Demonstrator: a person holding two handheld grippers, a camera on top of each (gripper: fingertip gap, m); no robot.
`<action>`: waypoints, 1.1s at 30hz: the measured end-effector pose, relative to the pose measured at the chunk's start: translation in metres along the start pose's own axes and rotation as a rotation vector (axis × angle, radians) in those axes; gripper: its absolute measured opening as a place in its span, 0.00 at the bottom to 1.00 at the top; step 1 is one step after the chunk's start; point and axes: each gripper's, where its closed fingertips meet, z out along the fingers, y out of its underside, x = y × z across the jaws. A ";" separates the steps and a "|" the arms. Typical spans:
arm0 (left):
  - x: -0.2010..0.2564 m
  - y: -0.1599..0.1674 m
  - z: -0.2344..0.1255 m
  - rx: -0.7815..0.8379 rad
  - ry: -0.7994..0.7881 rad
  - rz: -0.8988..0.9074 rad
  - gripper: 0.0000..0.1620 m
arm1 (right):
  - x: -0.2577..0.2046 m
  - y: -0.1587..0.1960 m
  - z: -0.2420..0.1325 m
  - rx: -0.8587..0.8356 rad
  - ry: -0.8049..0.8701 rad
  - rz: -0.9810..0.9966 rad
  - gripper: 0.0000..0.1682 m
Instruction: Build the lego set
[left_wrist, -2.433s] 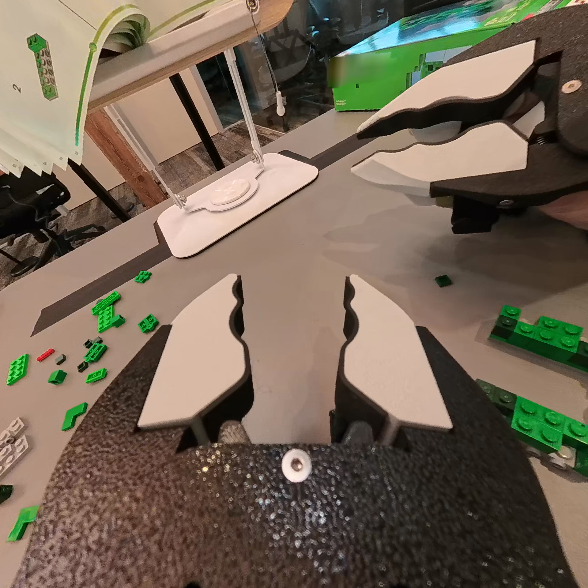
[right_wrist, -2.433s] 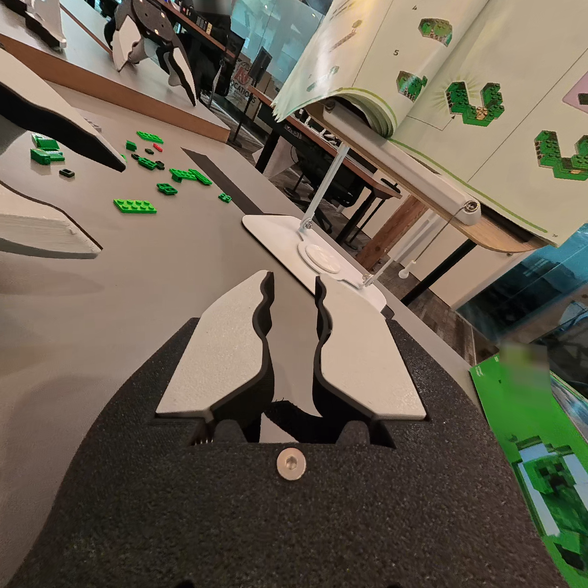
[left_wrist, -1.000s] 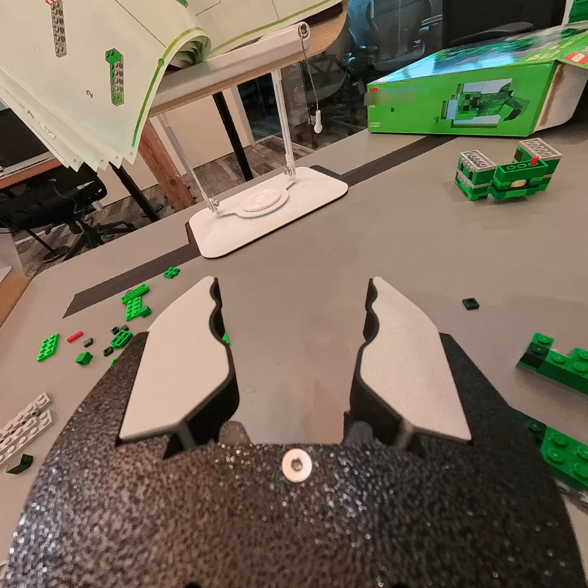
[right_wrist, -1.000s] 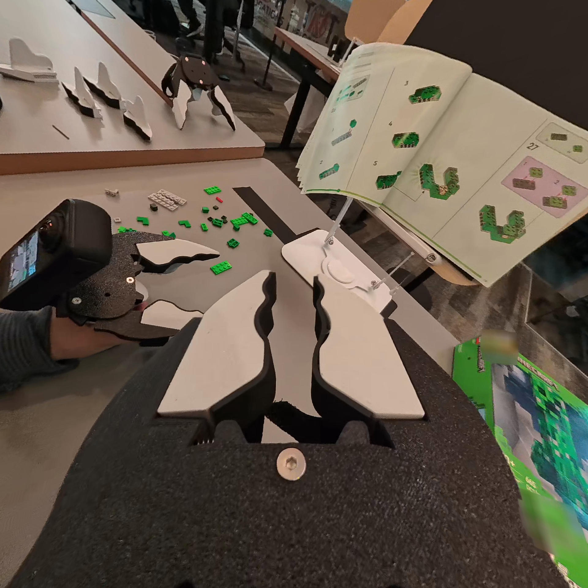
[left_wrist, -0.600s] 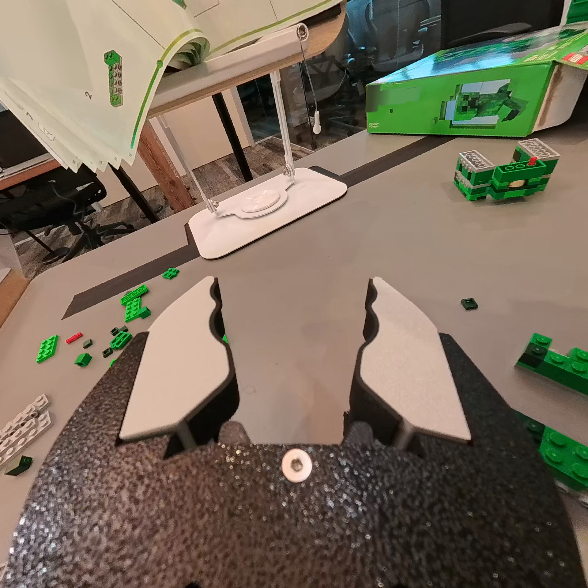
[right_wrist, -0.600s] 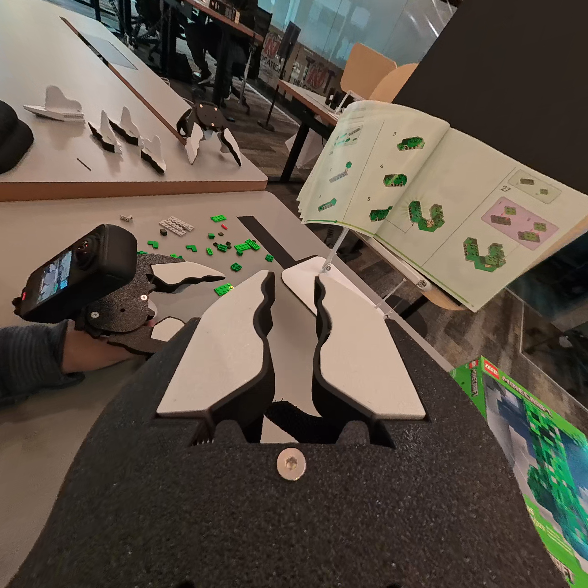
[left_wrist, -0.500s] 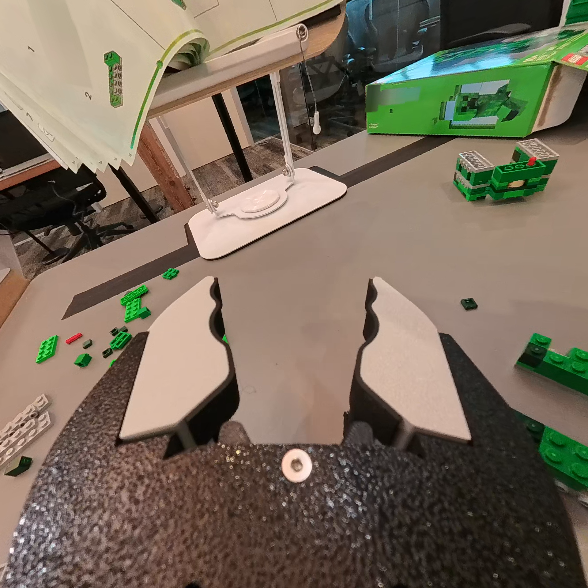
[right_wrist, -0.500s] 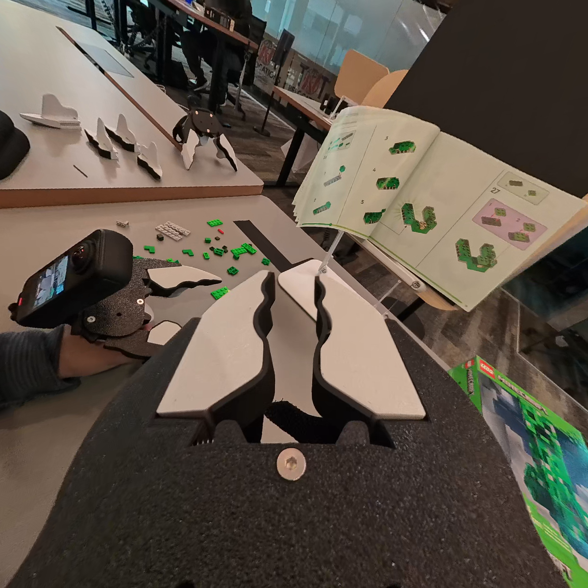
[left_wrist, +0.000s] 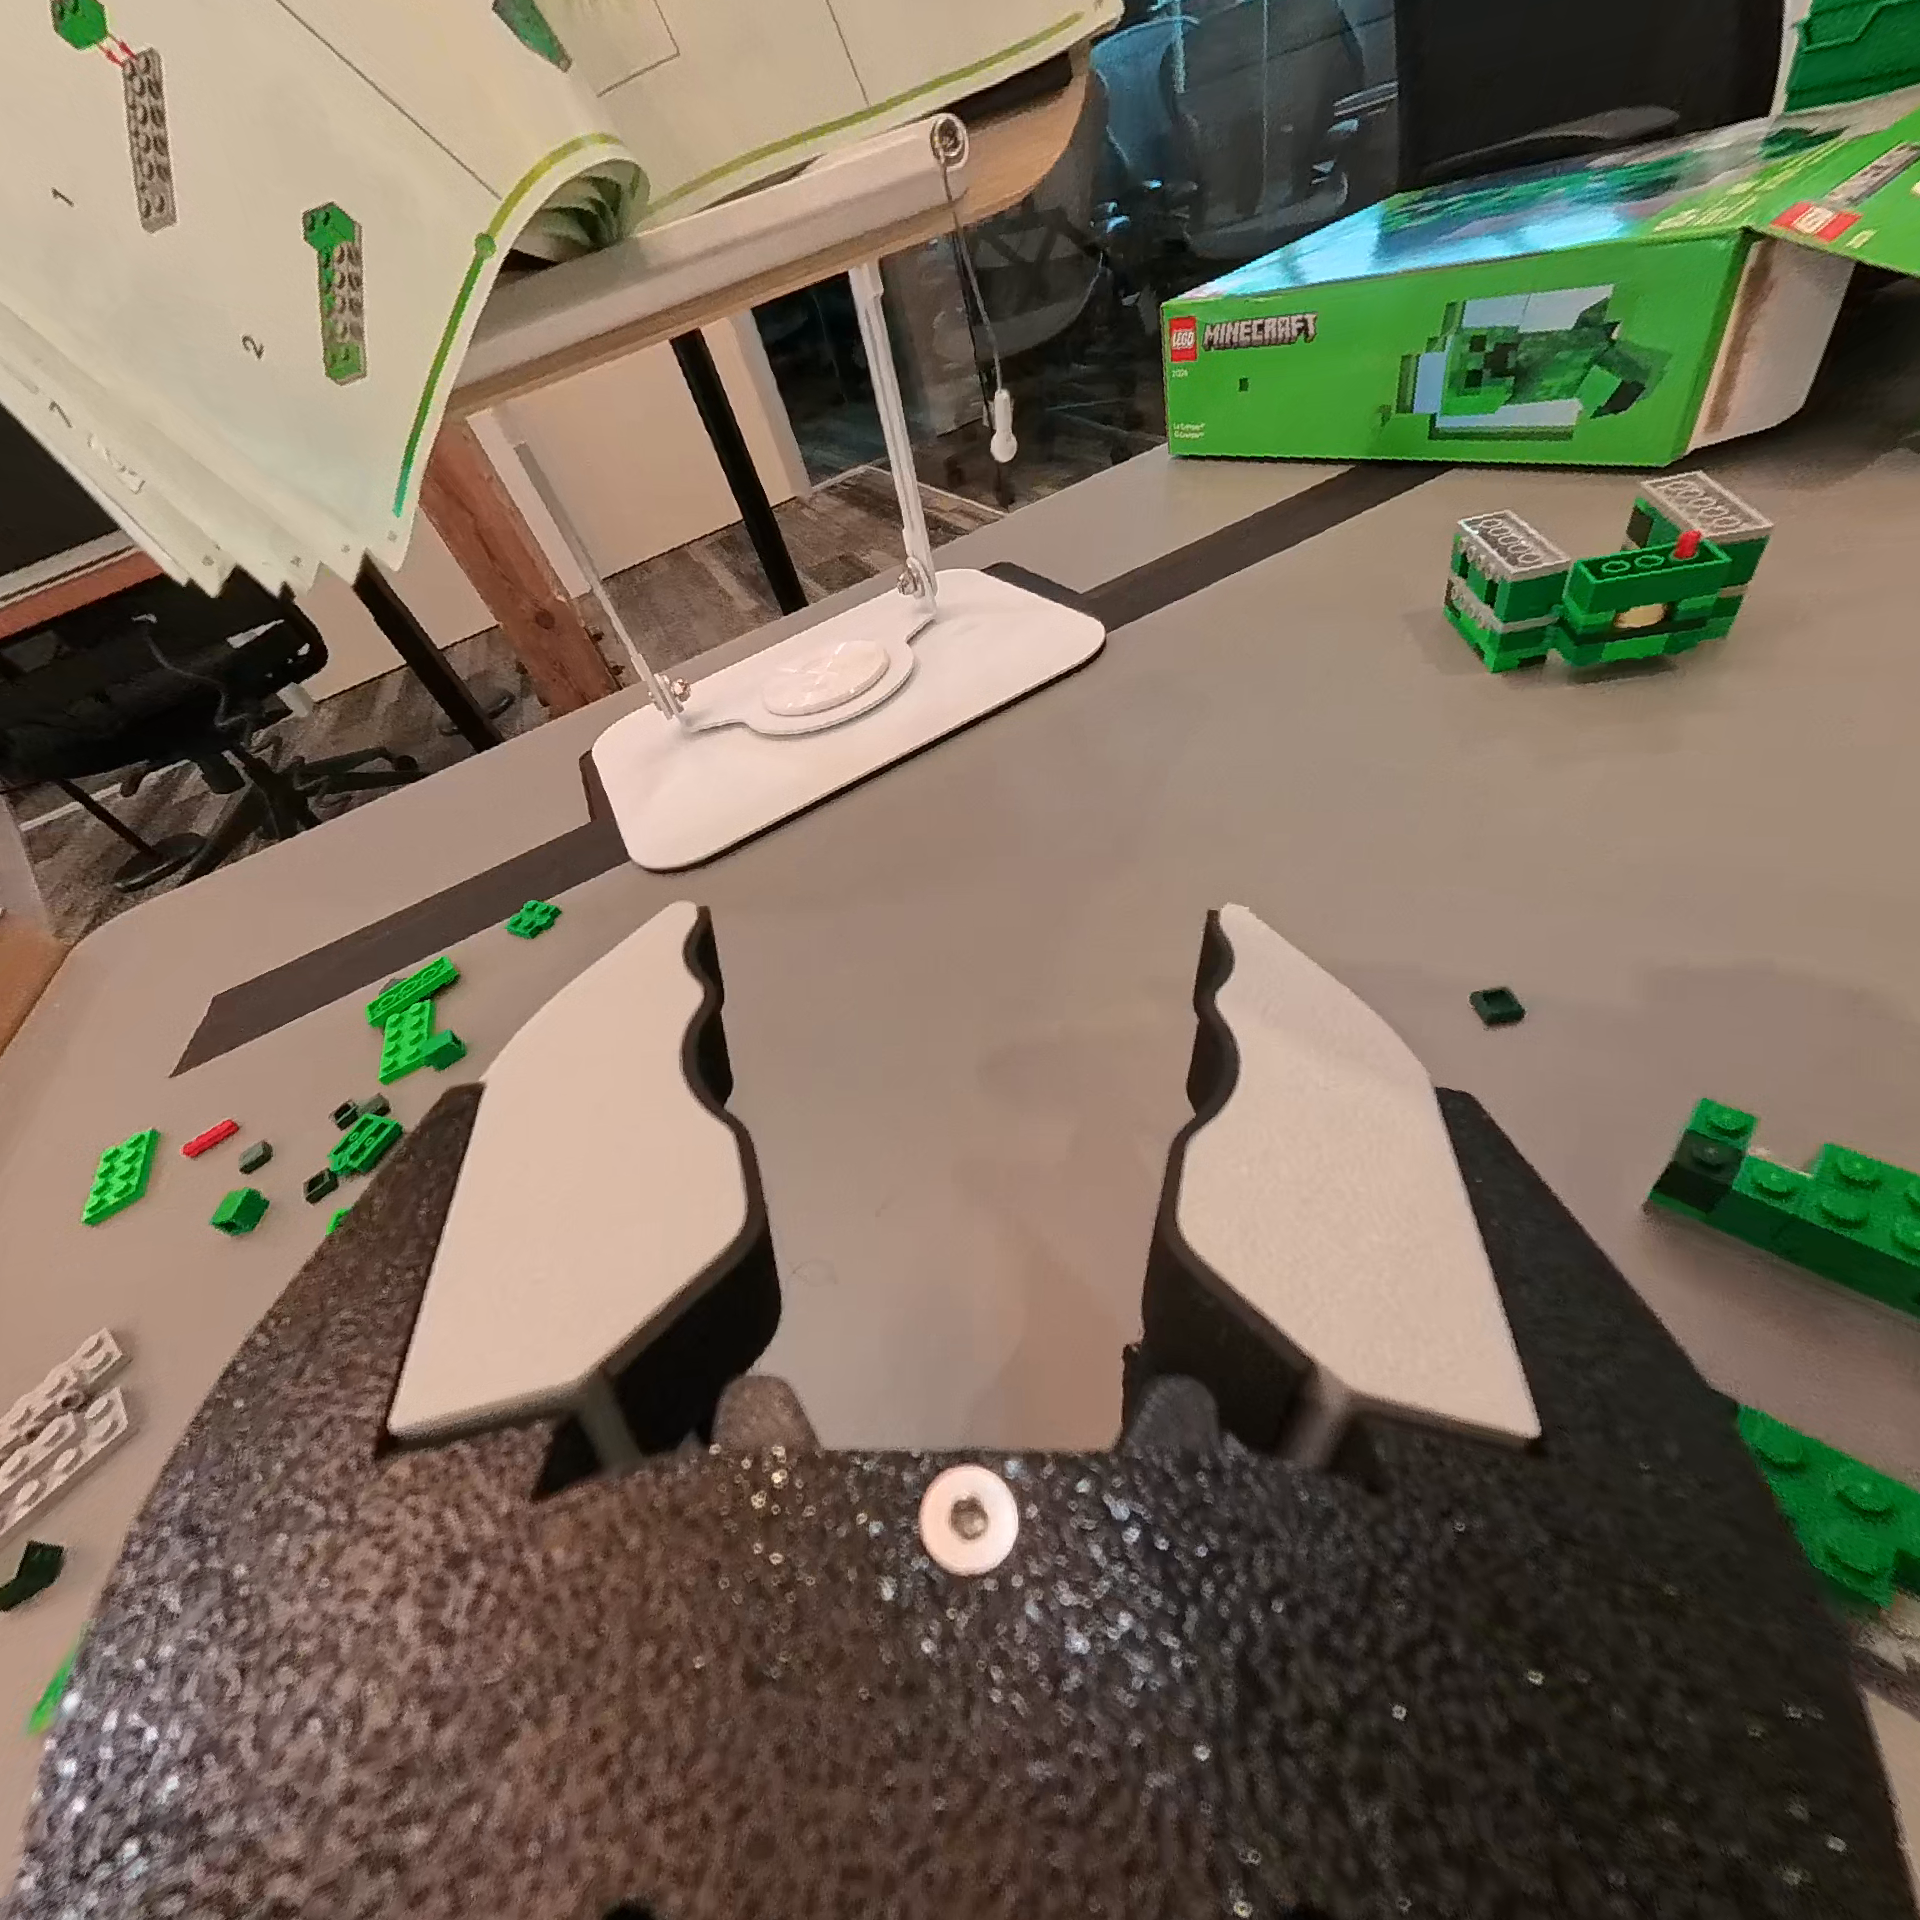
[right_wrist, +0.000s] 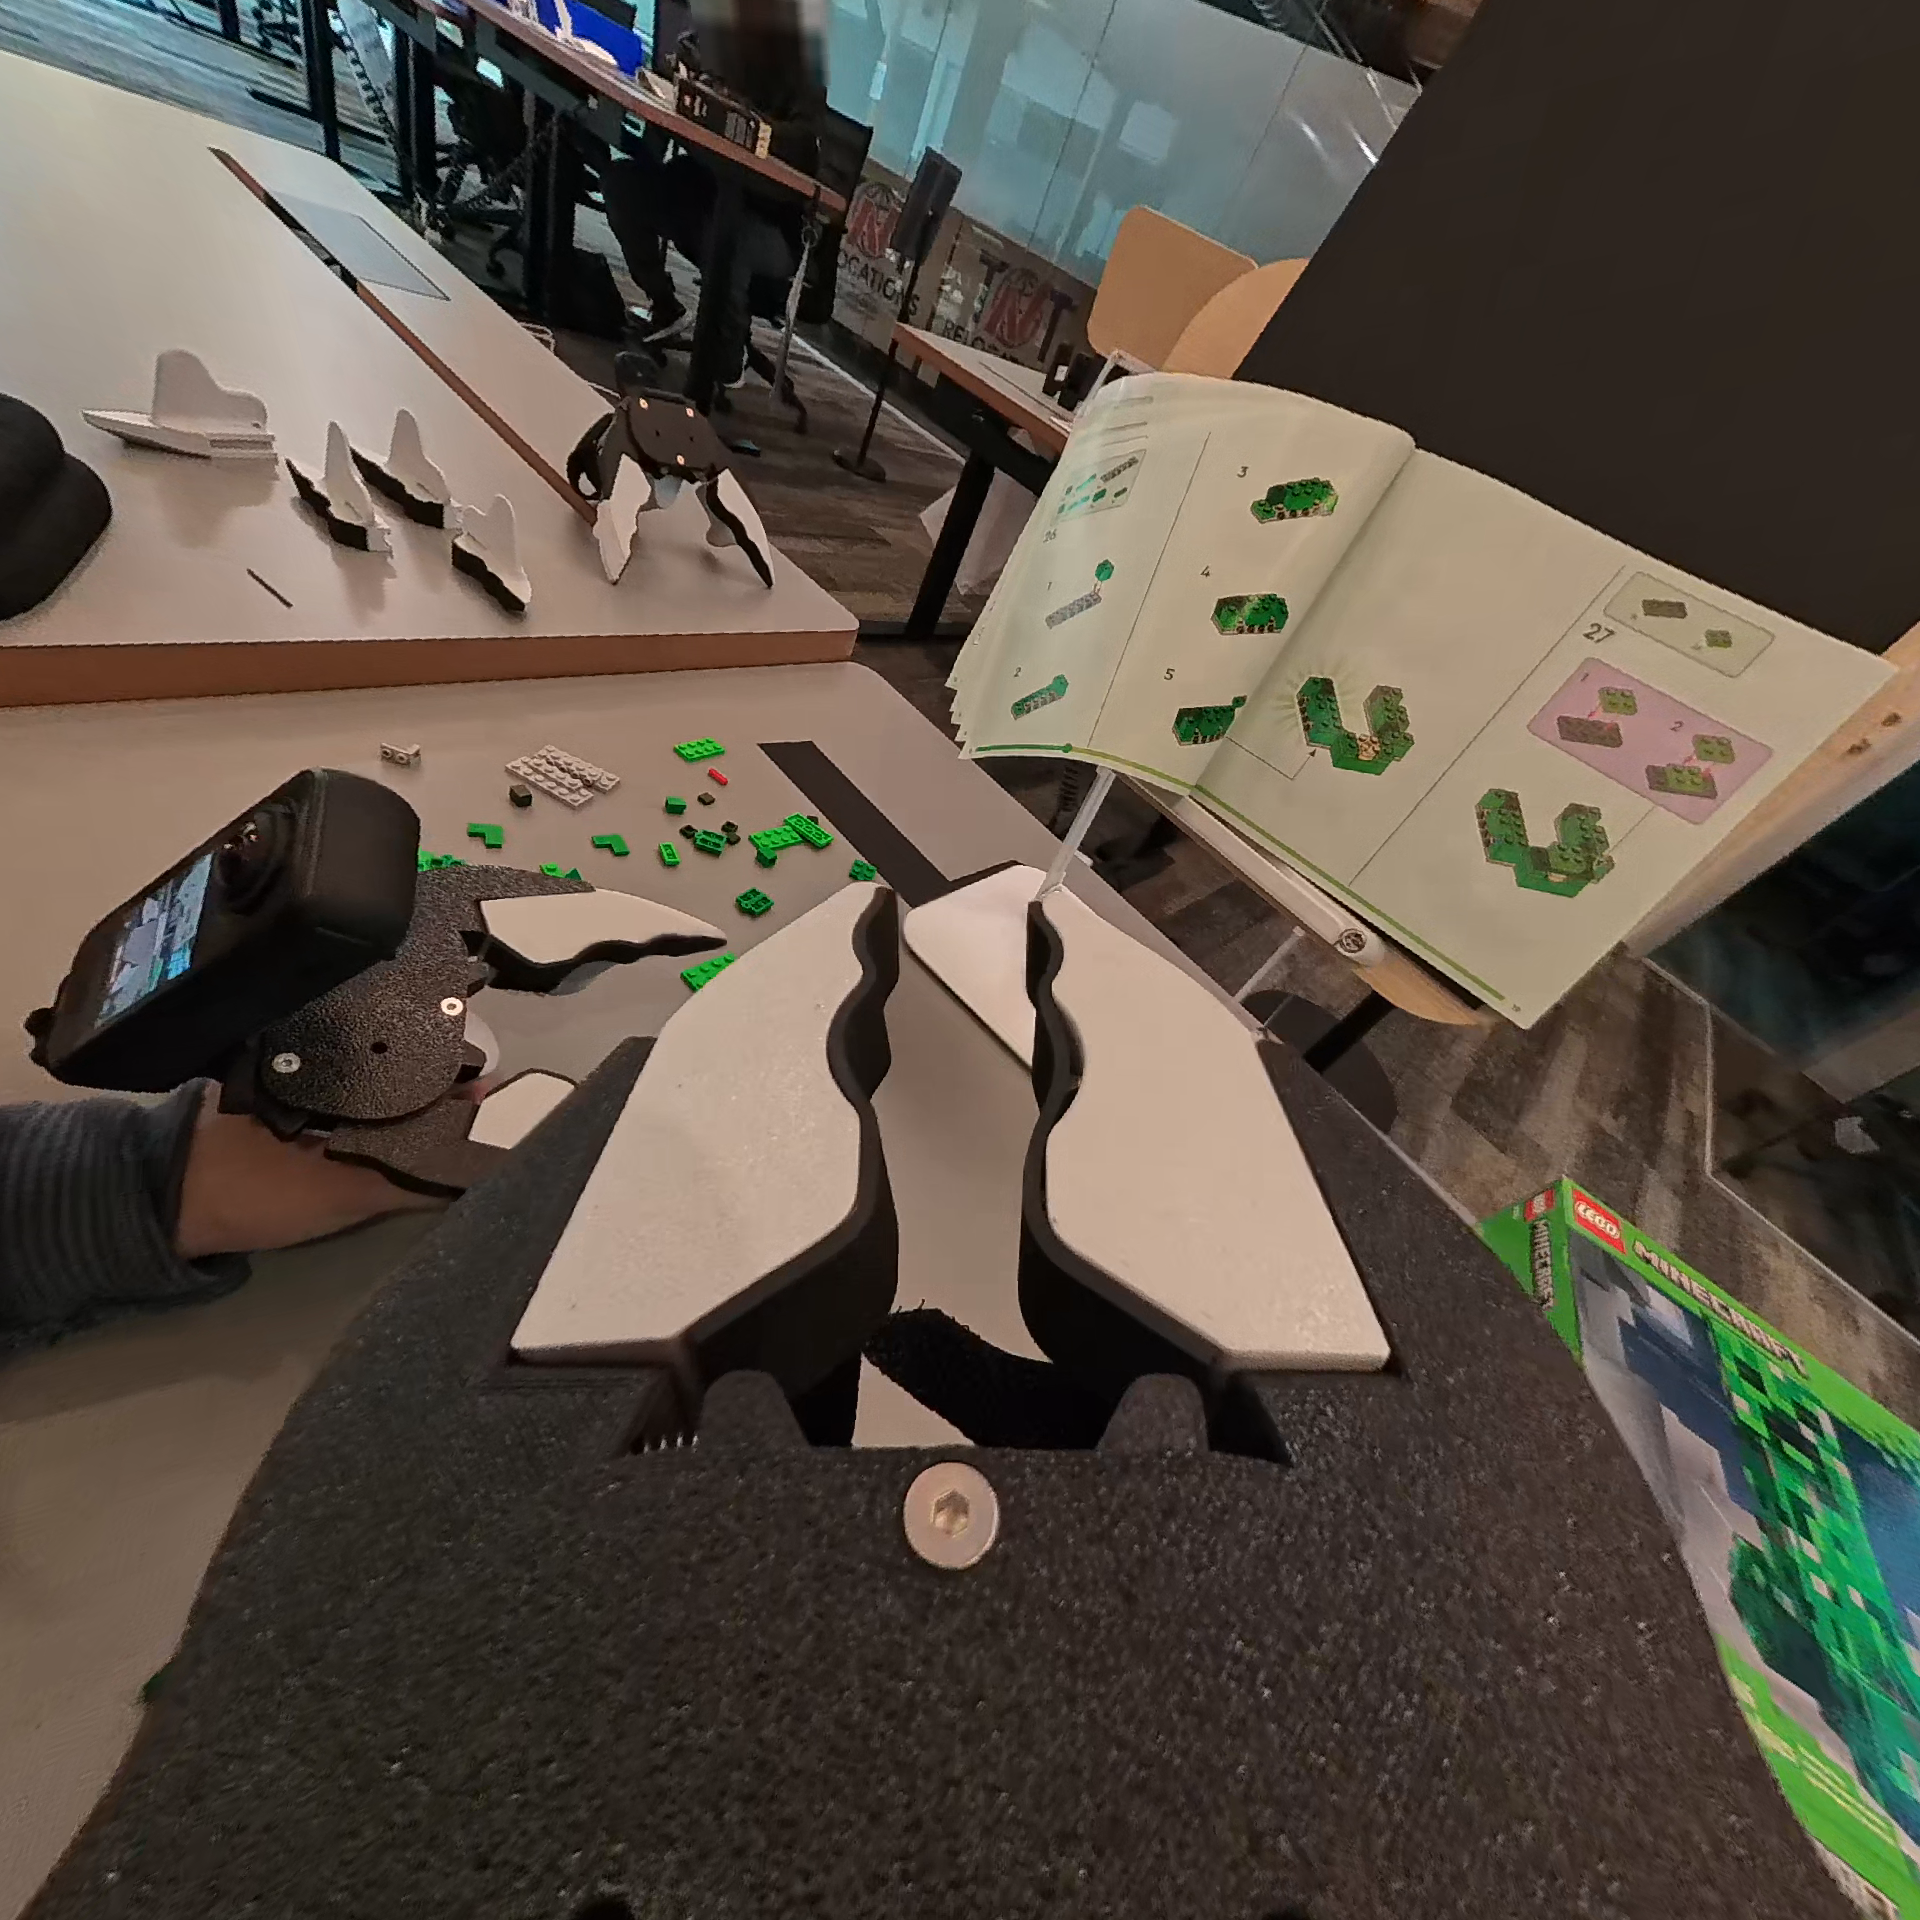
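An open office with glass partitions, dark chairs and a second long table (right_wrist: 312, 343) lies behind the grey work table (left_wrist: 1039, 831), which carries a black strip (left_wrist: 395, 977) across it. Only the right wrist view shows that neighbouring table, where spare gripper fingers (right_wrist: 416, 488) and a spare gripper head (right_wrist: 675, 478) stand. It also shows the open faces of the instruction booklet (right_wrist: 1403, 675) on its white stand (left_wrist: 852, 717), while the left wrist view sees the booklet from below. The green set box (left_wrist: 1455, 353) lies at the table's far right. Only the left wrist view shows the partly built green model (left_wrist: 1600, 592) standing in front of the box, and the green brick assemblies (left_wrist: 1808, 1216) at the right edge. Loose green, grey and red pieces (right_wrist: 727, 821) lie scattered to the left of the stand.

The left gripper (left_wrist: 956, 935) hovers over bare table with its jaws spread wide and empty. The right gripper (right_wrist: 961, 904) has its jaws drawn narrow, a slim gap between them, holding nothing. A small dark tile (left_wrist: 1497, 1006) lies alone, near the left gripper's right finger.
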 end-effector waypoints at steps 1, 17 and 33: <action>0.001 0.000 0.001 -0.002 -0.002 0.012 0.54 | 0.000 0.000 0.000 0.001 -0.006 0.007 0.14; -0.034 -0.003 -0.019 0.023 -0.247 0.091 0.53 | 0.047 -0.013 -0.060 0.140 0.040 0.125 0.20; -0.037 -0.007 -0.055 0.064 -0.341 0.018 0.52 | 0.100 0.168 -0.182 -0.246 0.235 0.092 0.19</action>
